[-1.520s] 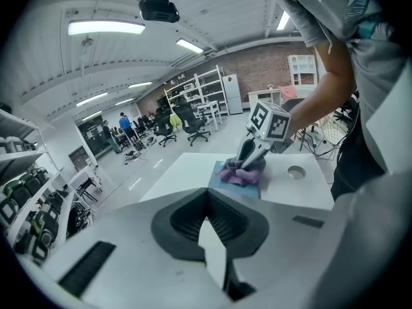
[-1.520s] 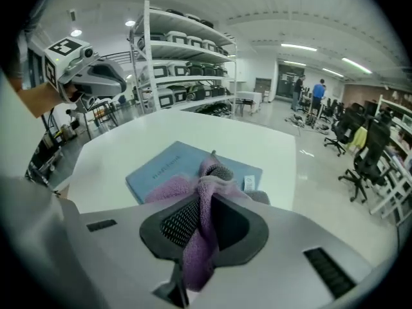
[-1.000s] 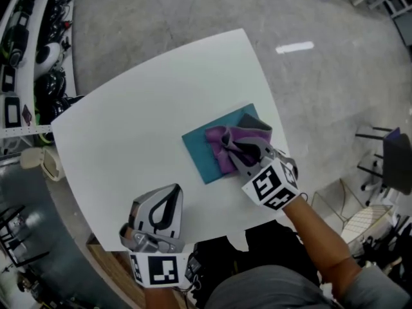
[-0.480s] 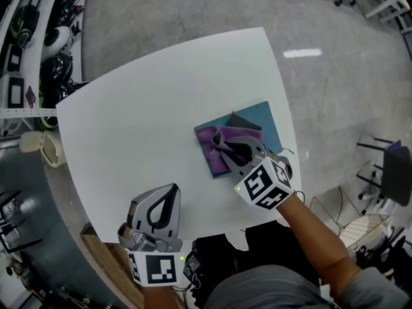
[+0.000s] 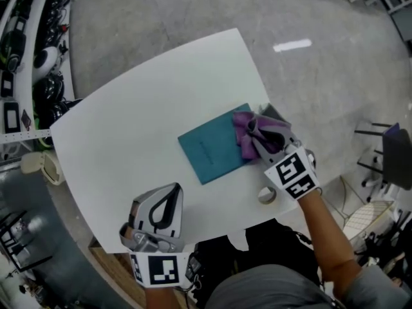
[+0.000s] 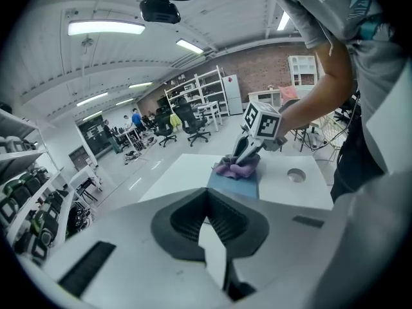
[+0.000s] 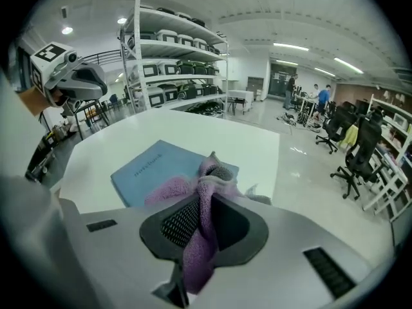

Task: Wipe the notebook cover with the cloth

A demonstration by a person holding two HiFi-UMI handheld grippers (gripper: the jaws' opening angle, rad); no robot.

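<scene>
1 teal rectangular notebook (image 5: 207,152): flat on the white bench (image 5: 122,134), near its right edge, cover up.

1 purple fleecy cloth (image 5: 242,131): bunched on the notebook's right end, touching the cover.

Right hand-held gripper (image 5: 262,132): jaws pinching the cloth, a fold of it hanging between them; tilted down over the notebook.

Left hand-held gripper (image 5: 172,190): jaws pressed together, nothing between them; at the bench's near edge, well apart from the notebook.

1 small grey ring (image 5: 266,195): on the bench, just beside the right hand-held gripper.
</scene>
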